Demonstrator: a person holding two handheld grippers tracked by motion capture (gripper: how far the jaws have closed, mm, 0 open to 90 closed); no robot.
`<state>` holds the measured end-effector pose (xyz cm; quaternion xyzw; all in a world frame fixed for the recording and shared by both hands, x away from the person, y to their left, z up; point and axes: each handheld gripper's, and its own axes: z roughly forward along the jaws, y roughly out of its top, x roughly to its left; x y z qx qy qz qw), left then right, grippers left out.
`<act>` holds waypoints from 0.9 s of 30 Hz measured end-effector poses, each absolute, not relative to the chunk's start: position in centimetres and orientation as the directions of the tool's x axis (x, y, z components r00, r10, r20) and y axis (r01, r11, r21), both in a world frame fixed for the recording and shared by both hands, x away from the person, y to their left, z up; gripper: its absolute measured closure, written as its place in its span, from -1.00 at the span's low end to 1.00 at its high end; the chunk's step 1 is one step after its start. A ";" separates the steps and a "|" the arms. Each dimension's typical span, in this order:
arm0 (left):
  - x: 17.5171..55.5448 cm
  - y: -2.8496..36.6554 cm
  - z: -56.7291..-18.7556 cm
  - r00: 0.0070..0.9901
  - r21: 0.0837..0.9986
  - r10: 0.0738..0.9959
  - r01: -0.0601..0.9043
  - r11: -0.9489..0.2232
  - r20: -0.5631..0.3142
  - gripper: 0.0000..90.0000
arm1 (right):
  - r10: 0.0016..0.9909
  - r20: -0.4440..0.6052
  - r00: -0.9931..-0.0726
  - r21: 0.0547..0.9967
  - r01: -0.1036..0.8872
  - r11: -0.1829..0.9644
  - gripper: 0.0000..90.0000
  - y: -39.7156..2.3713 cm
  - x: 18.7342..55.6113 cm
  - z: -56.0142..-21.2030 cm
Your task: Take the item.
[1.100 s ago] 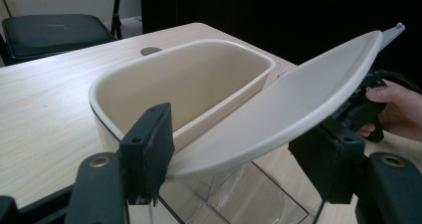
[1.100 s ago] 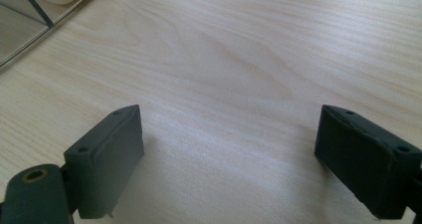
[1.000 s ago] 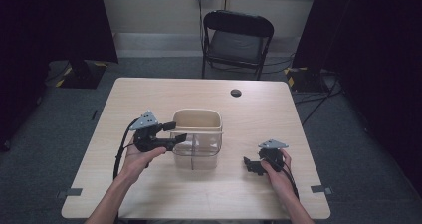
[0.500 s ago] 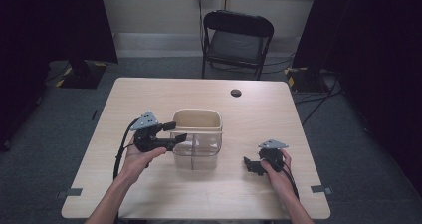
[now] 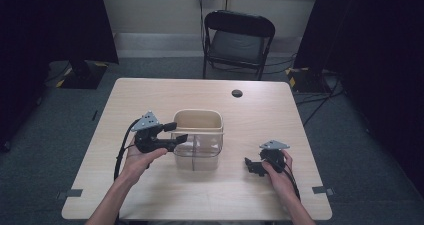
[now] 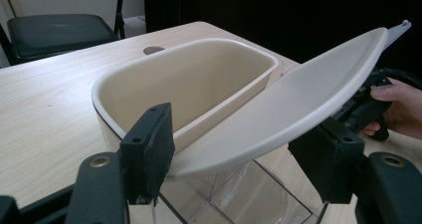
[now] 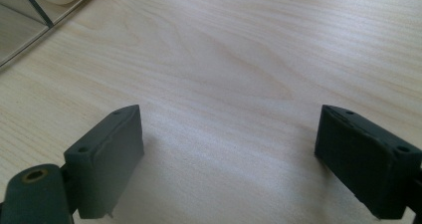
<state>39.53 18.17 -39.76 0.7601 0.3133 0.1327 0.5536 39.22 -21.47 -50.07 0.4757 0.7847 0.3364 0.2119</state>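
A beige tub with a clear lower body stands mid-table. In the left gripper view its hollow is bare, and a beige lid flap slants up over the clear part. My left gripper is at the tub's left side and open. The near end of the flap lies between its jaws; I cannot tell whether it touches them. My right gripper rests on the table right of the tub, open, with bare wood between its jaws.
The wooden table has a dark round hole near its far edge. A black folding chair stands behind it. The person's other hand and its gripper appear beyond the flap in the left gripper view.
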 end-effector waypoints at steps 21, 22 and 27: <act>39.5 18.2 -39.7 0.769 0.925 0.621 0.332 -0.185 -0.151 -0.24 | 0.889 -0.013 -0.458 0.730 0.604 0.322 -0.75 -21.5 39.2 -50.1; 39.5 18.2 -39.7 0.769 0.925 0.621 0.332 -0.184 -0.152 -0.24 | 0.889 -0.012 -0.457 0.729 0.604 0.321 -0.75 -21.5 39.2 -50.1; 39.5 18.2 -39.7 0.768 0.925 0.622 0.332 -0.183 -0.153 -0.24 | 0.889 -0.013 -0.458 0.729 0.604 0.321 -0.75 -21.5 39.2 -50.1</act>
